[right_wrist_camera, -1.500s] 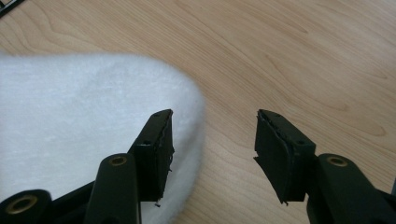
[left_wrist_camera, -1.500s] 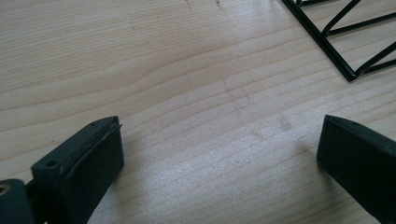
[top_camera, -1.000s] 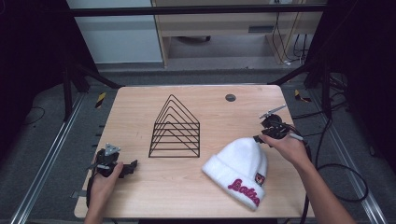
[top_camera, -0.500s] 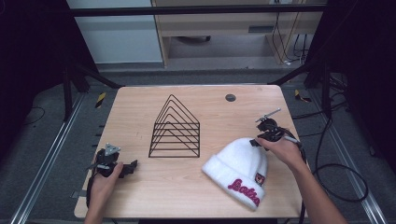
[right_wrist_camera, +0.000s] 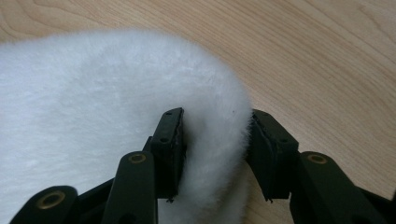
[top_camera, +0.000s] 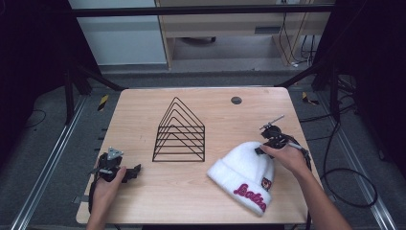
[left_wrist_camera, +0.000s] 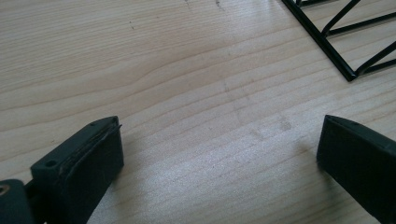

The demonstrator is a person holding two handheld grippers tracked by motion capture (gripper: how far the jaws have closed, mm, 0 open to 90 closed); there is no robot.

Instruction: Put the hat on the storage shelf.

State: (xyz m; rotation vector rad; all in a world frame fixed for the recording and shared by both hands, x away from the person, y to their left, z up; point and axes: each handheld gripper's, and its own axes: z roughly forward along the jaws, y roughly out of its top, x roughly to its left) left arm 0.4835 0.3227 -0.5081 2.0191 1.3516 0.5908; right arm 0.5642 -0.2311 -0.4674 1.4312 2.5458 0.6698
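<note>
A fluffy white beanie [top_camera: 242, 168] with red lettering on its cuff lies on the wooden table [top_camera: 143, 110] at the front right. My right gripper [top_camera: 260, 151] is at the beanie's far right edge. In the right gripper view a fold of the white beanie [right_wrist_camera: 93, 93] sits between the two jaws, which press on it from both sides, so my right gripper [right_wrist_camera: 215, 149] is shut on it. My left gripper [top_camera: 136, 171] rests at the front left of the table, held by a hand. Its jaws stand wide apart over bare wood, so my left gripper [left_wrist_camera: 219, 154] is open.
A black wire rack [top_camera: 179, 132] with triangular dividers stands mid-table; its corner [left_wrist_camera: 348, 70] lies ahead and right of my left gripper. A small dark disc [top_camera: 236, 100] lies near the far edge. Cables trail off the table's right side.
My right gripper has moved left and toward the near edge, onto the beanie's edge. The left gripper and the rack have stayed put.
</note>
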